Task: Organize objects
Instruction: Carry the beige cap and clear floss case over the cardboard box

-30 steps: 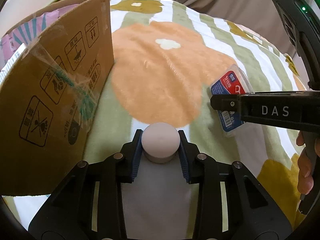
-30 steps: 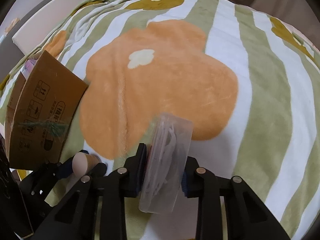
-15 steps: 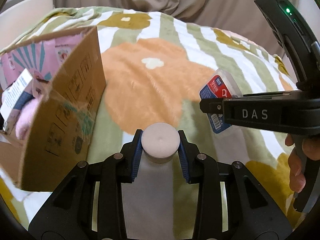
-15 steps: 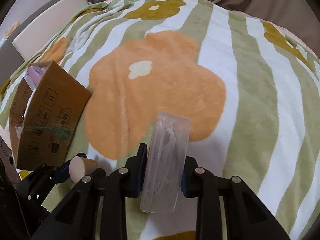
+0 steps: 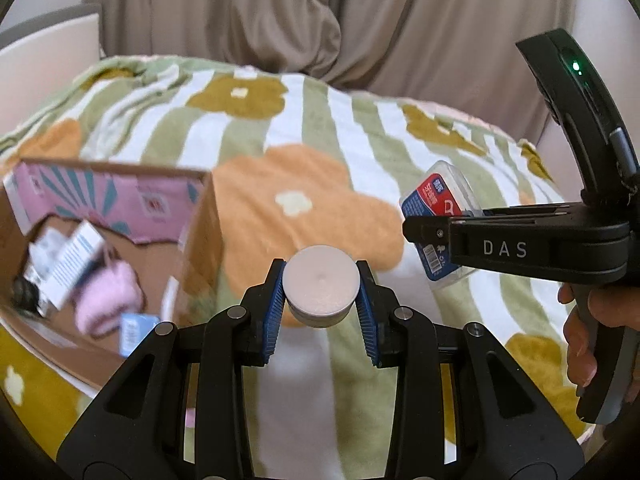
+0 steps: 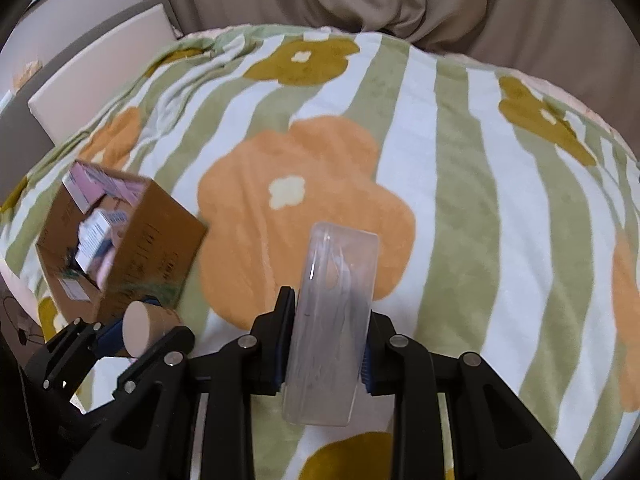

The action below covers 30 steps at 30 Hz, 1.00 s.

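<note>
My left gripper (image 5: 320, 292) is shut on a small white round jar (image 5: 320, 286), held in the air above the blanket, to the right of an open cardboard box (image 5: 200, 240). The jar also shows in the right wrist view (image 6: 142, 328). My right gripper (image 6: 328, 316) is shut on a clear plastic case (image 6: 334, 296) with a blue and red label, seen from the left wrist view (image 5: 434, 200). The box (image 6: 152, 248) lies at the left and holds pink and white packets (image 5: 108, 292).
A green, white and orange flower-patterned blanket (image 6: 460, 184) covers the bed. Beige curtains (image 5: 320, 20) hang behind it. A white headboard or panel (image 6: 100, 76) stands at the far left. A hand (image 5: 588, 332) grips the right tool's handle.
Both grippers have risen with their objects. The view now looks down into the open box, whose contents have come into sight. The box appears lower and smaller.
</note>
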### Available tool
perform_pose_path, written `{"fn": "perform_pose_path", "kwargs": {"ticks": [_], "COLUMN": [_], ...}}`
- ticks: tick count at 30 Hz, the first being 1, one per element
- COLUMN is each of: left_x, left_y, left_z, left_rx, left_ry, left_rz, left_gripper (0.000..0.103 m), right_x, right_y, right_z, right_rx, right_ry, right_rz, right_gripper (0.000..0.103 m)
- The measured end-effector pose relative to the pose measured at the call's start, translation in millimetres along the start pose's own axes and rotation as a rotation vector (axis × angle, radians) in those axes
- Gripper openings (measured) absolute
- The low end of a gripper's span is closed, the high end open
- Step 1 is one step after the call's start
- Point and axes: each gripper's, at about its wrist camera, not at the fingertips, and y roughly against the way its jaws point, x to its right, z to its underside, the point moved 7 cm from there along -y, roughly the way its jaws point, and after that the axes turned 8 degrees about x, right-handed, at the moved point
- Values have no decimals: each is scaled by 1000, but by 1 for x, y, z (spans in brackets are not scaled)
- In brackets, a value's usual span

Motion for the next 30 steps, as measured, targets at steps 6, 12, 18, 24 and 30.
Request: {"fn": "perform_pose_path", "kwargs": {"ticks": [6,12,18,24,30], "left_x": [-25,-63,-119,-187,-245], "left_y": [25,44,57,65,69], "left_z": [-32,-54,-71,-84,-90], "left_rx": [35,56,55,50,34], "left_ry": [-6,-3,2,4,20], "left_rz": [-5,-32,-86,-146,-181], "left_gripper": [30,31,31,31,31], "right_x": [-25,-59,-103,-146,-188], "right_y": [22,33,34,22,1], "right_z": [-20,-40,-57,-67,-68], "right_rx": [40,67,85,80,58], "right_ry": [30,50,78,96,103], "right_rz": [13,-3,-22,-43,-68], "right_gripper": [26,26,26,26,26]}}
